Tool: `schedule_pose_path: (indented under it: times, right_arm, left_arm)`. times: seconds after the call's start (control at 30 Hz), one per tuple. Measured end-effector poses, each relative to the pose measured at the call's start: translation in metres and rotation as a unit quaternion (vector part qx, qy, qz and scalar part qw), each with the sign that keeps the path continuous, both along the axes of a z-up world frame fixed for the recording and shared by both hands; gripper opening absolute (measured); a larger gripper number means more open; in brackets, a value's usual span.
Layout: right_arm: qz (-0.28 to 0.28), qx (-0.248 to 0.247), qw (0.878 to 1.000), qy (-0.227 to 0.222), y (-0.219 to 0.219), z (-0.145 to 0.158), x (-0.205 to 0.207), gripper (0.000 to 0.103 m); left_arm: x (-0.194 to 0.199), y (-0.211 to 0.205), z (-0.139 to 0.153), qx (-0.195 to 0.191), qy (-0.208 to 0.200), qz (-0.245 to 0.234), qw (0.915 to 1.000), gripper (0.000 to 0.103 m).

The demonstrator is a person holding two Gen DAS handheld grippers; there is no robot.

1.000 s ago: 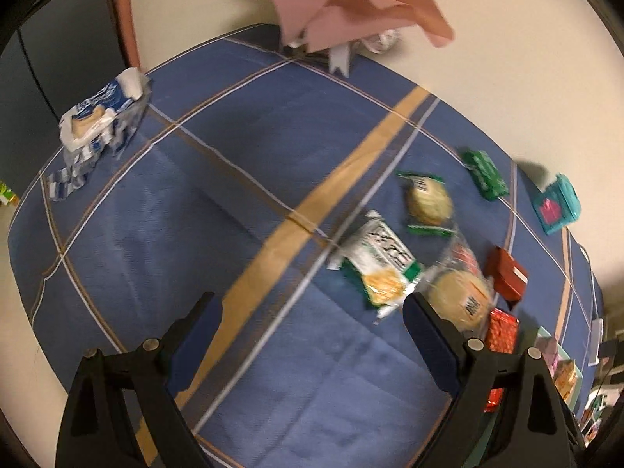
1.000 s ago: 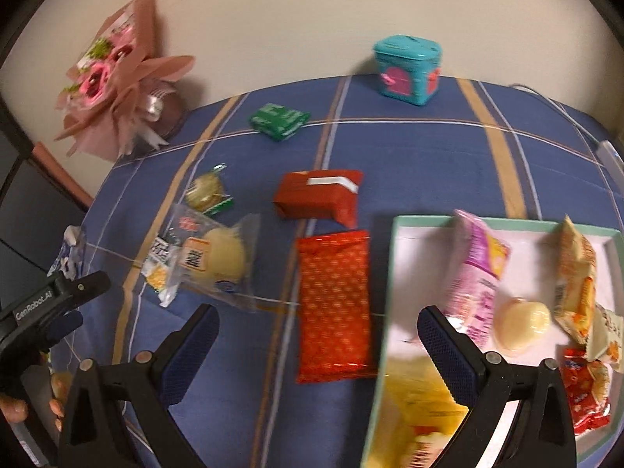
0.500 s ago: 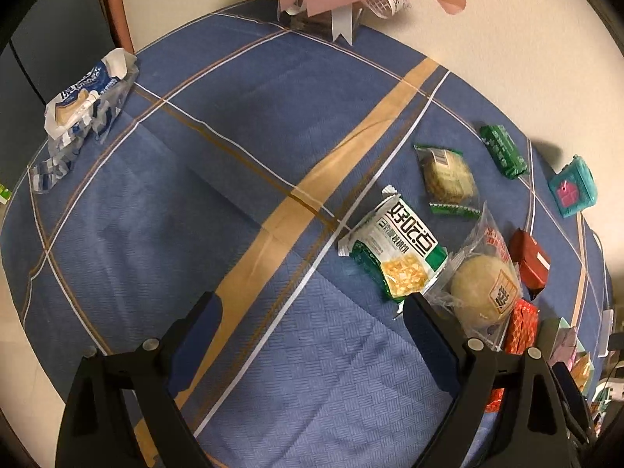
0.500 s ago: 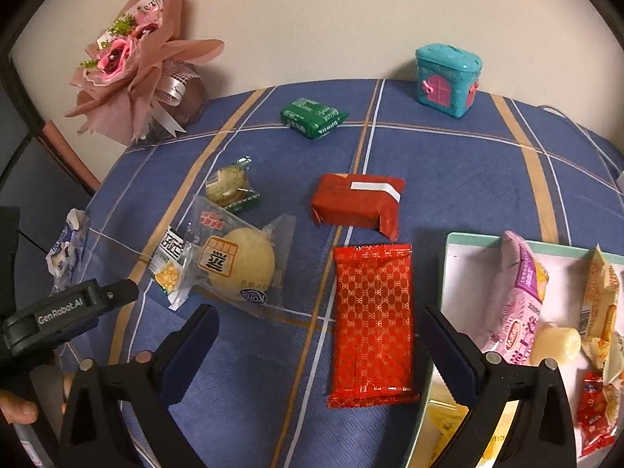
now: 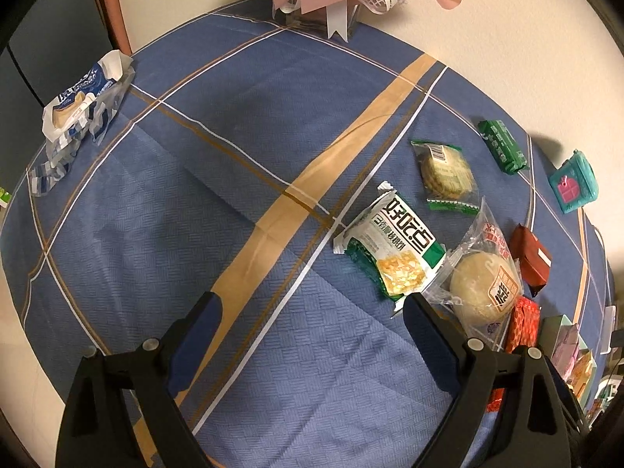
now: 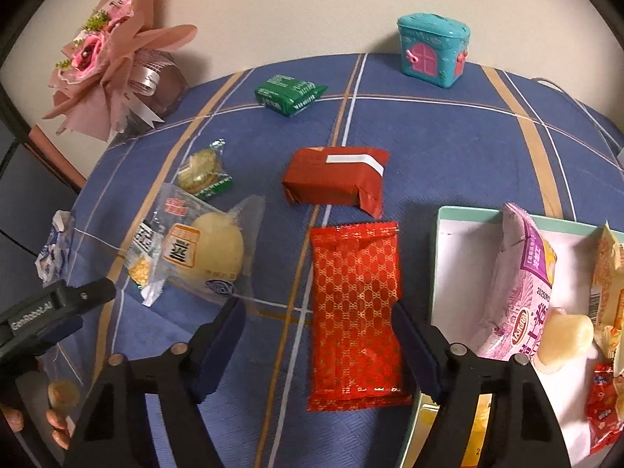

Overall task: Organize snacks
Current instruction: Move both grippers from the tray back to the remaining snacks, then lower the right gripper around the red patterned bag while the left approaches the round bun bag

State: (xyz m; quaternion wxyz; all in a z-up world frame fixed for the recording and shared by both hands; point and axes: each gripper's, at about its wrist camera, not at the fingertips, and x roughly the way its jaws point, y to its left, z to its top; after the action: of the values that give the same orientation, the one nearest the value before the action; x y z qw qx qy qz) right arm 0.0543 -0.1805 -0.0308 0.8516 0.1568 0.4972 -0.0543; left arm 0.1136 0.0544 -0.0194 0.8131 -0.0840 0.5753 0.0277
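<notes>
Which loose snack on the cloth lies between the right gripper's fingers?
The flat red patterned packet. It lies lengthwise between the open right gripper; the darker red folded pack lies beyond it.

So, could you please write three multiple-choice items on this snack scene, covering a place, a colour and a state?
1. Where does the red patterned packet lie?
A. in the tray
B. on the cloth left of the tray
C. against the wall

2. What colour is the toy house?
A. teal
B. yellow
C. black

3. How is the right tool?
A. shut on a packet
B. shut and holding nothing
C. open and holding nothing

Answers: B, it lies beside the tray rim; A, teal with a pink door; C, its jaws straddle the packet, apart.
</notes>
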Motion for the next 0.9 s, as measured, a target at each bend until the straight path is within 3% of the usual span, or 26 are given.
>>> schedule_pose_path:
  times: [0.1,0.37,0.6,0.9]
  right_arm:
    - [-0.002,-0.013,1.0,0.009,0.0,-0.003,0.001,0.068]
    - [-0.005,-0.018,1.0,0.017,-0.001,-0.009,0.004,0.062]
    - [-0.005,0.028,1.0,0.007,-0.008,-0.007,0.003,0.056]
    - [-0.016,-0.013,1.0,0.014,-0.01,-0.005,0.004,0.054]
  left_arm:
    - [0.0,-0.002,0.0,0.002,0.001,-0.001,1.0,0.094]
    - [0.0,-0.004,0.0,0.004,0.001,-0.002,1.0,0.094]
    - [-0.001,-0.007,0.002,0.007,-0.001,-0.005,1.0,0.094]
    - [-0.002,-0.013,0.004,0.012,-0.002,-0.012,0.9998,0.094]
